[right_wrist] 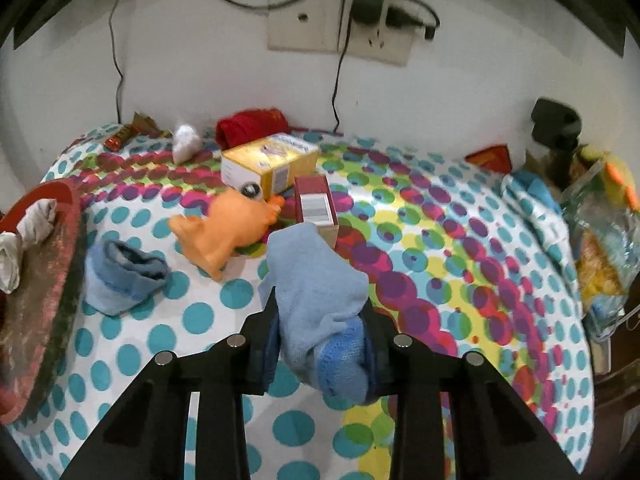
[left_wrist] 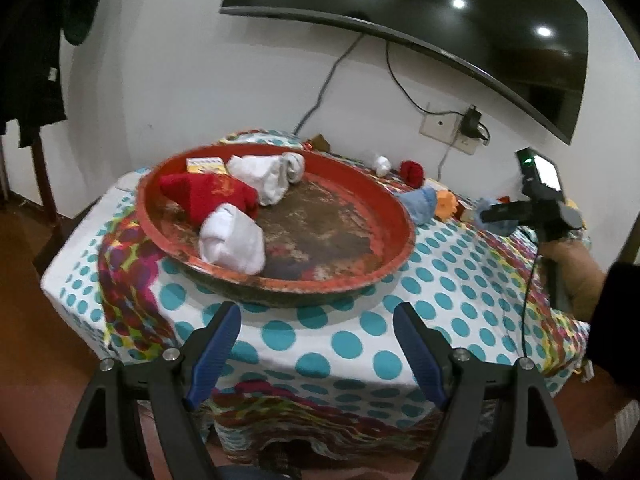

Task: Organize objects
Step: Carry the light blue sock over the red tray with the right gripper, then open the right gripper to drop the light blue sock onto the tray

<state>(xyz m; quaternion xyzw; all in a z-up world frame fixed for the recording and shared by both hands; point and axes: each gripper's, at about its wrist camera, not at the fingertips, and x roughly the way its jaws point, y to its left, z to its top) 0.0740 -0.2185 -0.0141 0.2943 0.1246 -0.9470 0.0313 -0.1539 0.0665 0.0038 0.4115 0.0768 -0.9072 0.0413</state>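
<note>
My right gripper (right_wrist: 320, 308) is shut on a light blue sock (right_wrist: 316, 272), held above the spotted tablecloth (right_wrist: 440, 240). A second blue sock (right_wrist: 124, 276) lies left of it, next to the red tray (right_wrist: 52, 240). In the left wrist view the red tray (left_wrist: 280, 284) holds a red sock (left_wrist: 208, 194), two white socks (left_wrist: 232, 240) (left_wrist: 264, 174) and a small yellow box (left_wrist: 206, 166). My left gripper (left_wrist: 316, 312) hangs open in front of the tray's near rim with nothing between its fingers. The right gripper (left_wrist: 490, 216) shows at the right with the blue sock.
Beyond the held sock lie an orange toy (right_wrist: 224, 228), a yellow box (right_wrist: 268, 164), a dark red box (right_wrist: 316, 204), a red sock (right_wrist: 252, 124), a small white sock (right_wrist: 186, 142) and a snack bar (right_wrist: 124, 136). Plastic bags (right_wrist: 604, 240) crowd the right edge. Cables hang down the wall.
</note>
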